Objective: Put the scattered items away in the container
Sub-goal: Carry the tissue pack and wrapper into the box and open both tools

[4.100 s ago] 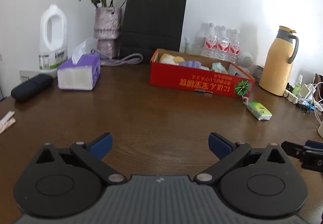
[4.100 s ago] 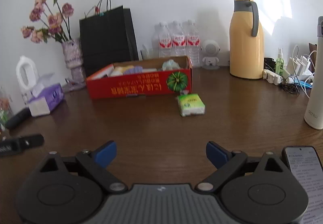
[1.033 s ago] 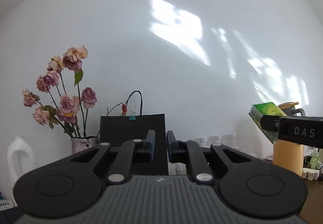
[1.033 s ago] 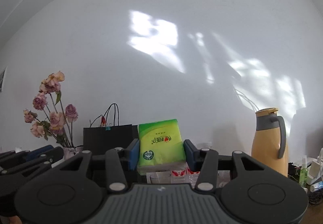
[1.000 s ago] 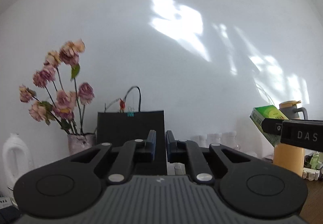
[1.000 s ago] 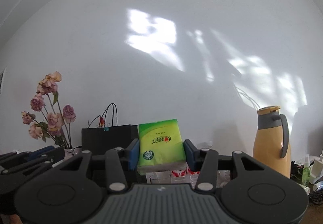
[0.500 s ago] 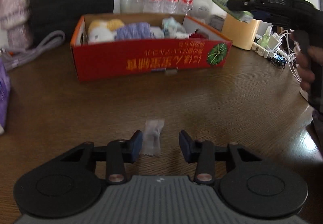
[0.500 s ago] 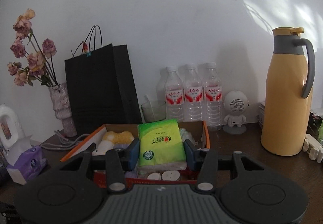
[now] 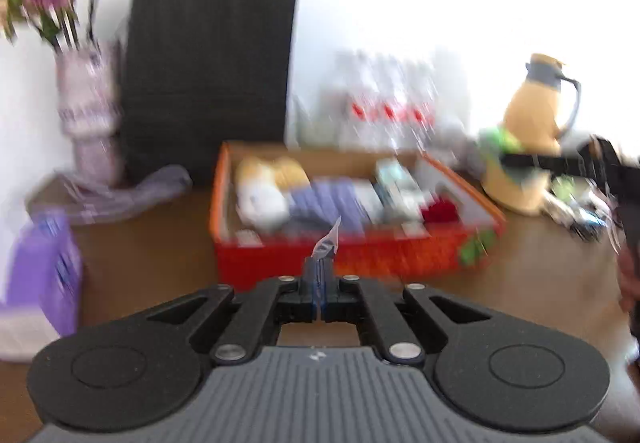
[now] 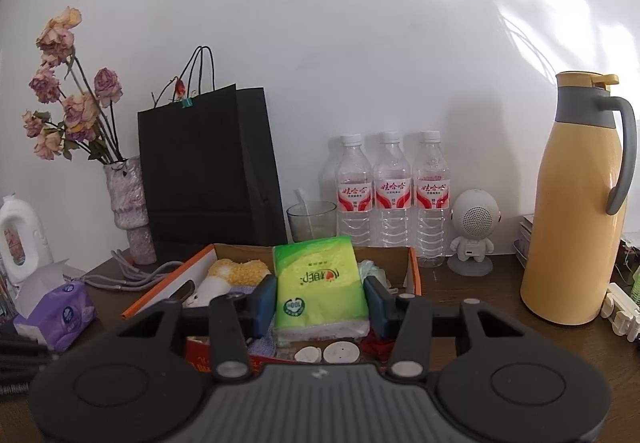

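The left gripper [image 9: 320, 293] pinched what looked like a small clear wrapper [image 9: 327, 241] just before the red box [image 9: 360, 255]. The right gripper [image 10: 320, 301] clamped a green tissue pack [image 10: 318, 283] above that box [image 10: 168, 289]. Behind it stood bottles [image 10: 392, 199].

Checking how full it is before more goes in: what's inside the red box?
Inside the red box lie a yellow fluffy thing, something purple and something red. The green tissue pack in the right gripper hides its middle.
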Demonstrator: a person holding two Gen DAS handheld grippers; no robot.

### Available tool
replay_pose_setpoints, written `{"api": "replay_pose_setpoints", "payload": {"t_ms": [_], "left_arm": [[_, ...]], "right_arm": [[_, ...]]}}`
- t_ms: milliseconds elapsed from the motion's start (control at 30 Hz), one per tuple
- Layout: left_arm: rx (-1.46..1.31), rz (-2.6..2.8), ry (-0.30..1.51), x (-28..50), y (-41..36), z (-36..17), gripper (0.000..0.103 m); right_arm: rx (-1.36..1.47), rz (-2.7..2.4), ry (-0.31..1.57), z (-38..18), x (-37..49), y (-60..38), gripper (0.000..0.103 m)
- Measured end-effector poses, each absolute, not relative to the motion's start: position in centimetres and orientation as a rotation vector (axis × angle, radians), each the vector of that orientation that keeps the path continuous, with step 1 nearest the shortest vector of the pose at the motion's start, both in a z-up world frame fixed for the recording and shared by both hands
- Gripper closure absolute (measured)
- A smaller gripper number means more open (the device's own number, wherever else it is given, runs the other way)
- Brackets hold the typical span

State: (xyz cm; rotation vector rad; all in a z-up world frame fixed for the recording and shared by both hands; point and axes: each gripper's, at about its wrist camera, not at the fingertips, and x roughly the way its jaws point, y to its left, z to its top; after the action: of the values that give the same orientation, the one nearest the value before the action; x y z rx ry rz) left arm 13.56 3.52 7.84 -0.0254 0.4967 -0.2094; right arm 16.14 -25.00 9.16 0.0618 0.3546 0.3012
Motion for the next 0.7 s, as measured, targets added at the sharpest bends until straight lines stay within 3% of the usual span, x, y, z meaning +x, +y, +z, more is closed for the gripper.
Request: {"api": "replay_pose_setpoints", "payload": {"t_ms": [167,400,600,667,700], "left_arm": [[-0.113,-0.057,0.43,20.5,2.0,12.6,0.101],[-0.094,-0.057,0.843,32.6,-0.7,9.1,0.101],[-0.107,-0.067,1.048,34.2,0.3,5.7,0.098],[-0.111,-0.079,1.043,33.9,1.2,6.6,0.095],[-0.119,-0.084,1.05,34.0,1.6,7.0,0.085]], "right_arm": [[0.115,0.32,0.517,9.8,21.9,-24.5,0.057],[0.104,0.331,0.915,7.1,33.3,-22.6,0.057],[0.12,0.395,1.162,2.5,36.6,-18.8,0.056],[0.153,0.411,1.194,2.3,36.8,-18.5,0.034],[0.164,0.413,1.192,2.5,36.9,-18.6,0.029]]}}
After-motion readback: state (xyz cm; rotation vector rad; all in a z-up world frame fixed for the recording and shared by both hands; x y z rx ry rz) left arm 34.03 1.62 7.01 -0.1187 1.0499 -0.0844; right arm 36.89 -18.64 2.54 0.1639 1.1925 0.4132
